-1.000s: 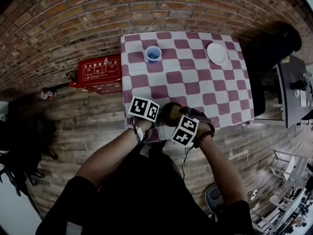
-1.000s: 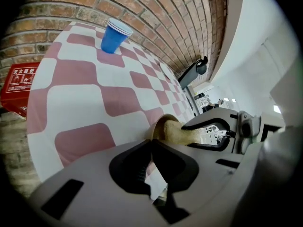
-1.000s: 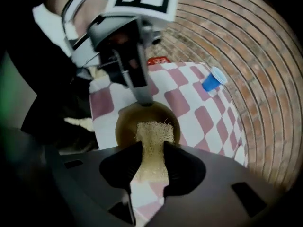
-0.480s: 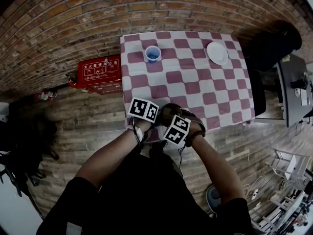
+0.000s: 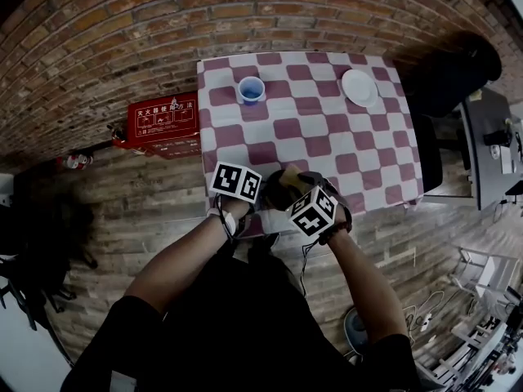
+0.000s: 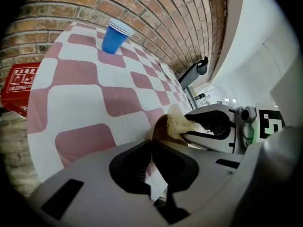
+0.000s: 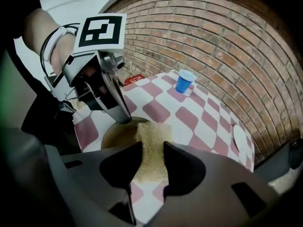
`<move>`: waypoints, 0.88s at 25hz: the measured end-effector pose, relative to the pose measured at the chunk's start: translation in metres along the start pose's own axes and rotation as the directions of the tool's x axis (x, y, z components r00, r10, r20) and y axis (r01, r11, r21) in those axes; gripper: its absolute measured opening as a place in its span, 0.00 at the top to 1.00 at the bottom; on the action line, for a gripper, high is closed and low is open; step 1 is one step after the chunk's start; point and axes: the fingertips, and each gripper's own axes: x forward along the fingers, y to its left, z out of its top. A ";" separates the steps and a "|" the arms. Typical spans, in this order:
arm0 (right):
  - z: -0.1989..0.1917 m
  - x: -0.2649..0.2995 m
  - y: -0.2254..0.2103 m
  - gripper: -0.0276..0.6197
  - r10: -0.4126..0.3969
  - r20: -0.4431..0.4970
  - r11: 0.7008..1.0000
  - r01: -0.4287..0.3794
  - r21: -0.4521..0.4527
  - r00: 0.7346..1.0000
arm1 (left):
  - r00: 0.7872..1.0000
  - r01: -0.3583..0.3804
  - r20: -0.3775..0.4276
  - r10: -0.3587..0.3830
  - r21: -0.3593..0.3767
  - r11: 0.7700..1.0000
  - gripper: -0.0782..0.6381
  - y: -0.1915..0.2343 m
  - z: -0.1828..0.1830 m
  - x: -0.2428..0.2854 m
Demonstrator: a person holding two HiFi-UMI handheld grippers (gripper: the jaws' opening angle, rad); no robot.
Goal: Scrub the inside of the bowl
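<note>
One table (image 5: 327, 141) with a red and white checked cloth. One blue cup (image 5: 252, 90). One white plate (image 5: 359, 86). One brown bowl (image 7: 115, 134). One yellow sponge (image 7: 151, 138). One red box (image 5: 162, 123) down on the floor. Two grippers: left gripper (image 6: 151, 146) and right gripper (image 7: 153, 151).

Looking steeply down on a brick wall (image 5: 122, 23) curving behind a table (image 5: 327, 129) draped in a red-and-white checked cloth. Standing over a floor (image 5: 139, 211) of worn wooden planks. Taking in a red box (image 5: 163, 121) with white lettering lying at the wall's foot, just beside the table's left edge. Glimpsing dark furniture (image 5: 458, 72) crowding the right side, under soft, even lighting.
</note>
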 end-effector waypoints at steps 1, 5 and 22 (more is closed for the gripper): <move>-0.004 -0.002 -0.004 0.72 -0.008 -0.005 1.000 0.008 0.000 1.000 | 1.000 0.000 0.000 0.000 -0.001 1.000 0.85 0.000 0.000 0.000; -0.022 -0.011 -0.009 0.72 -0.011 -0.015 1.000 0.011 0.011 1.000 | 1.000 0.008 0.007 -0.008 -0.005 1.000 0.85 -0.003 -0.002 -0.001; -0.034 -0.047 0.017 0.72 -0.029 0.244 0.921 -0.069 0.383 0.969 | 0.998 -0.015 -0.060 0.017 0.043 0.999 0.66 0.001 -0.013 0.015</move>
